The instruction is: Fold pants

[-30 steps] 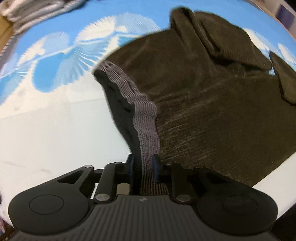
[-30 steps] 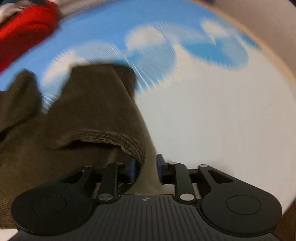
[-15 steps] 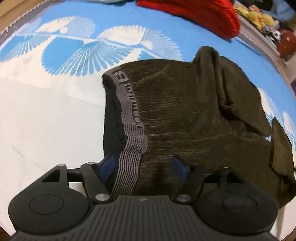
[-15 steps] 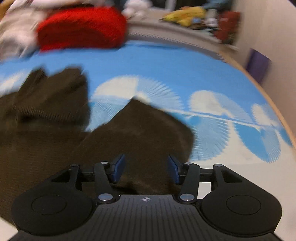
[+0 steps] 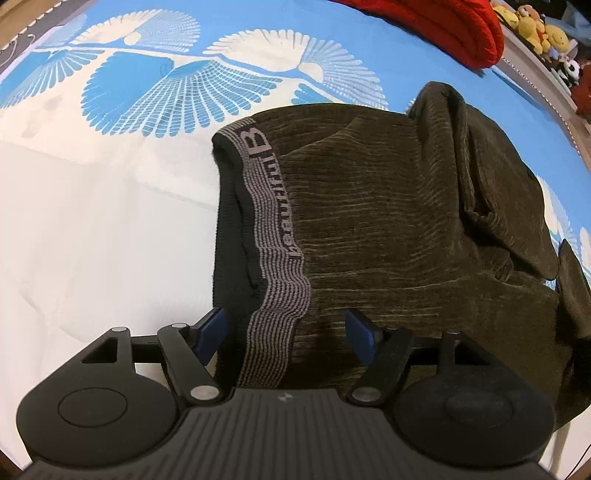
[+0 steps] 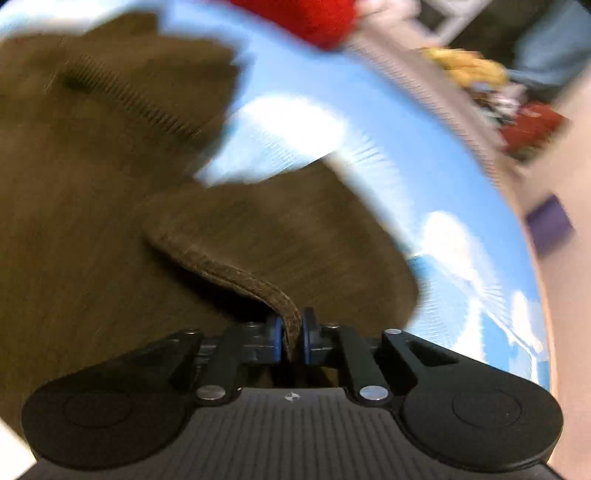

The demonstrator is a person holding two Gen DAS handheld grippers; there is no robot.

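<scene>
Dark olive corduroy pants (image 5: pixel 388 229) lie crumpled on the bed, their grey striped waistband (image 5: pixel 275 206) running down toward my left gripper (image 5: pixel 286 330). That gripper hangs open just above the waistband, its blue pads on either side without touching it. In the blurred right wrist view the pants (image 6: pixel 92 184) fill the left half. A thick hem edge (image 6: pixel 236 275) runs into my right gripper (image 6: pixel 291 336), whose jaws are closing with the hem between the pads and pressed by them.
The blue-and-white patterned bedspread (image 5: pixel 110 221) lies under everything. A red garment (image 5: pixel 436 26) sits at the far edge, with plush toys (image 5: pixel 532 26) on a ledge beyond. A purple object (image 6: pixel 550 225) stands by the wall off the bed's right side.
My left gripper let go of the waistband and opened; the band now lies flat. My right gripper opened, rolled and moved, then closed on a hem edge.
</scene>
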